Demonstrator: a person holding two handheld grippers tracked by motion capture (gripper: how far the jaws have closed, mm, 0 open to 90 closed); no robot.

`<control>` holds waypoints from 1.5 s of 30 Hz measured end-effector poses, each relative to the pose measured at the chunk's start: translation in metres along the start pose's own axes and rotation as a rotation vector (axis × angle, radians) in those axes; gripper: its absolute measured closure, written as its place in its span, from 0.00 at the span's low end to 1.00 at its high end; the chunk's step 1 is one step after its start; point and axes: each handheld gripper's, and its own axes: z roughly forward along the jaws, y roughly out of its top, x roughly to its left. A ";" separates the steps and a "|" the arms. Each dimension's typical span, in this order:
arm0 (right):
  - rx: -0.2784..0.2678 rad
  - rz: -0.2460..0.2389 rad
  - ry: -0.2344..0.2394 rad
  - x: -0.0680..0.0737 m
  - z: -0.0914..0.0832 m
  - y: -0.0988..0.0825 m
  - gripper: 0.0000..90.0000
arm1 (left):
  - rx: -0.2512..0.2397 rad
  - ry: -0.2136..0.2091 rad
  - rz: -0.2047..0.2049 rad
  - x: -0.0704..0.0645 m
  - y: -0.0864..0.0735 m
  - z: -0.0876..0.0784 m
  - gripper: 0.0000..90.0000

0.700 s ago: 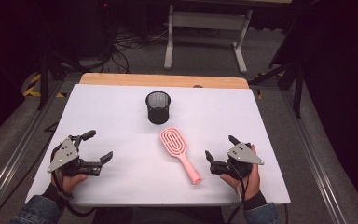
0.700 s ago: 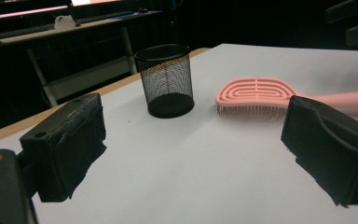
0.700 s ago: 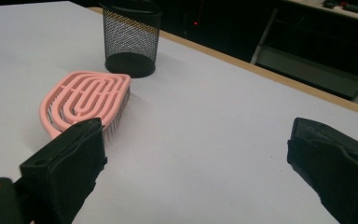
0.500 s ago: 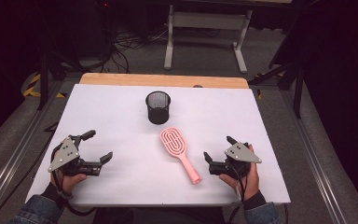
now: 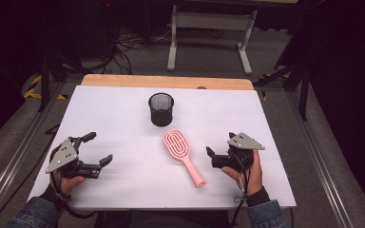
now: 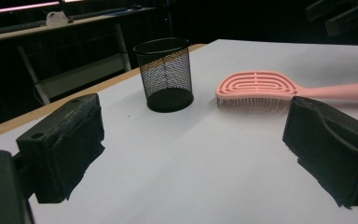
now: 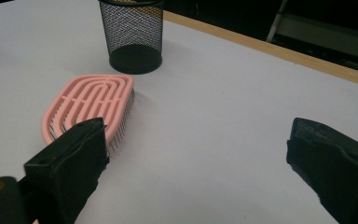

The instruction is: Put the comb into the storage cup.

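On the white tabletop (image 5: pixel 123 118), the left tongs (image 5: pixel 98 148) are resting at the near left, jaws spread wide and gripping nothing. Toward the middle, a black mesh cup (image 5: pixel 161 109) is standing upright, and just in front of it a pink hairbrush (image 5: pixel 182 155) is lying bristles down, handle pointing toward the person. At the right, the right tongs (image 5: pixel 211 157) are gaping wide, empty, beside the handle.

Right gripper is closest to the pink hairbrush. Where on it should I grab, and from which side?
Take the pink hairbrush by its narrow handle, likely the easiest part to span. It lies flat, bristles down, with the handle end pointing toward the right gripper. Come down from above with the open jaws across the handle. The head is wide and sits near the mesh cup.
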 end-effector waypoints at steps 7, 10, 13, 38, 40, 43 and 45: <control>0.038 -0.030 0.088 0.016 0.012 0.033 0.12 | 0.005 0.008 -0.005 0.002 -0.001 0.000 0.07; 0.081 -0.027 0.112 0.021 0.017 0.037 0.11 | 0.019 0.011 0.010 -0.002 0.000 0.000 0.07; 0.135 -0.038 0.132 0.028 0.020 0.038 0.11 | 0.019 0.008 0.019 -0.005 0.000 0.000 0.07; 0.589 -0.090 0.208 0.067 0.077 0.010 0.24 | 0.049 0.009 0.038 -0.008 -0.002 0.004 0.07; 0.587 -0.089 0.215 0.066 0.078 0.009 0.26 | 0.051 0.009 0.037 -0.009 -0.002 0.004 0.07; 0.602 -0.089 0.208 0.067 0.083 0.006 0.28 | 0.048 0.009 0.030 -0.008 -0.002 0.004 0.07; 0.589 -0.084 0.201 0.067 0.083 0.006 0.32 | 0.051 0.016 0.040 -0.008 -0.001 0.004 0.08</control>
